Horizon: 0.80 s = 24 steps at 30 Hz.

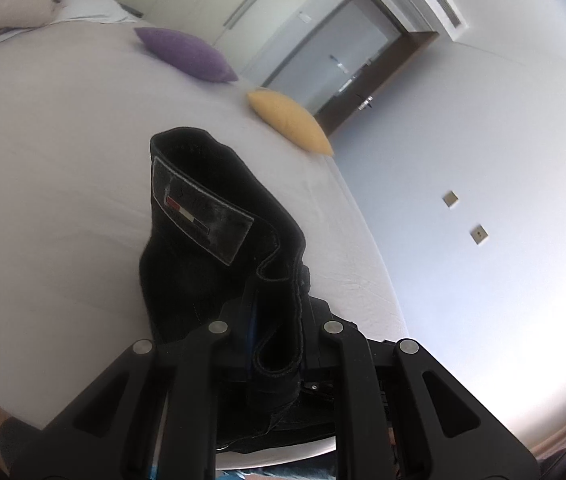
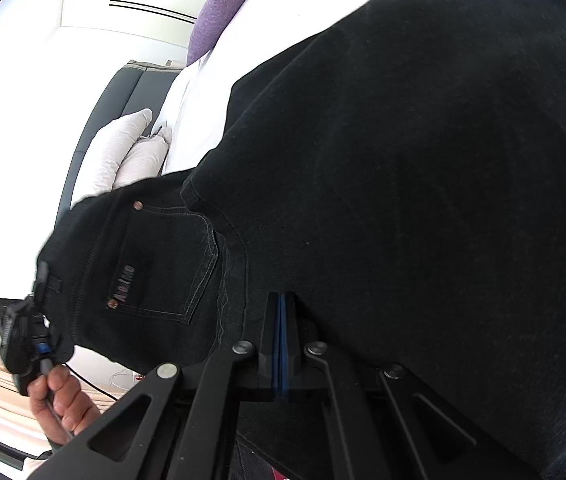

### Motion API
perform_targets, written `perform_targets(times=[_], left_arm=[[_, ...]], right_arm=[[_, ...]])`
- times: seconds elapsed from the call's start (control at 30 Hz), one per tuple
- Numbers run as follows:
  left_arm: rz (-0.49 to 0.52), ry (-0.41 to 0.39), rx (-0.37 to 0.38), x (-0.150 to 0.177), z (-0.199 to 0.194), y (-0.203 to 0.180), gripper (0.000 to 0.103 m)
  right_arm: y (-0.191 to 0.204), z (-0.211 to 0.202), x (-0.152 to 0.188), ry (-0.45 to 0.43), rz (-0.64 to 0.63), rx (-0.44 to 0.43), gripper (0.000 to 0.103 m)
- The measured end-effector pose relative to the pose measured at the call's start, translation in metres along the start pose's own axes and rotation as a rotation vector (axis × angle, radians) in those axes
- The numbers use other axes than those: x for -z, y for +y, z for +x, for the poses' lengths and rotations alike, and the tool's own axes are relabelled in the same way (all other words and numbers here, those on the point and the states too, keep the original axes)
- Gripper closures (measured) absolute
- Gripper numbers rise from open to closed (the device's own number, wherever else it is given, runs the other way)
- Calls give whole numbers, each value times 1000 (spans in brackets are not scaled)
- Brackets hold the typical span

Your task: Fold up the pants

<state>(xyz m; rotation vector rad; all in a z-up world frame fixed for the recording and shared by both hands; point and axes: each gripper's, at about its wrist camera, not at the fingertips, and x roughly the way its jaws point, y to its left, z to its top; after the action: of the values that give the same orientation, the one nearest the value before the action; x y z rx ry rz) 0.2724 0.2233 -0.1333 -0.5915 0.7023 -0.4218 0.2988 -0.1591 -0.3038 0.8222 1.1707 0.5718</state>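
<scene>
While the left gripper [image 1: 273, 320] clamps the pants' [image 1: 203, 220] waistband, only the right view shows the right gripper [image 2: 281, 320] pinched shut.

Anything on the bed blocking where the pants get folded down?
Nothing visible does. The black pants hang clamped in the left gripper over bare white sheet; the purple cushion and yellow cushion lie apart at the far edge.

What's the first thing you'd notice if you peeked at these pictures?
The black pants: they fill most of the right wrist view, and the left gripper is shut on the waistband, lifting it above the white bed. Next, a purple pillow and a yellow pillow along the bed's far edge.
</scene>
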Motion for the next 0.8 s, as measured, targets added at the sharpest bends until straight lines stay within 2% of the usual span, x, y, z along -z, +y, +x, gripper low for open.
perform_targets(times=[0.03,0.07,0.13,0.3,0.47,0.63,0.8], left_arm=[[25,15,13,2,7,-15,91],[55,29,20,4,13,-29,91],[116,65,33,11,29,-57,91],[199,160,74,36,74,-114,91],[277,280,89,74,124,-161,91],[392,399,55,123,174,-200,91],[498,489,-38,159,227,-219,91]], right_arm=[[0,-7,1,-17,18,-22,102],[0,-14,2,-37,32,-57,94],[-4,-33,5,-82,40,-98,85],[-28,-84,14,-181,84,-126,85],[-59,-137,23,-293,124,-103,85],[-82,-179,31,-406,177,-112,85],[-91,-196,37,-456,196,-115,85]])
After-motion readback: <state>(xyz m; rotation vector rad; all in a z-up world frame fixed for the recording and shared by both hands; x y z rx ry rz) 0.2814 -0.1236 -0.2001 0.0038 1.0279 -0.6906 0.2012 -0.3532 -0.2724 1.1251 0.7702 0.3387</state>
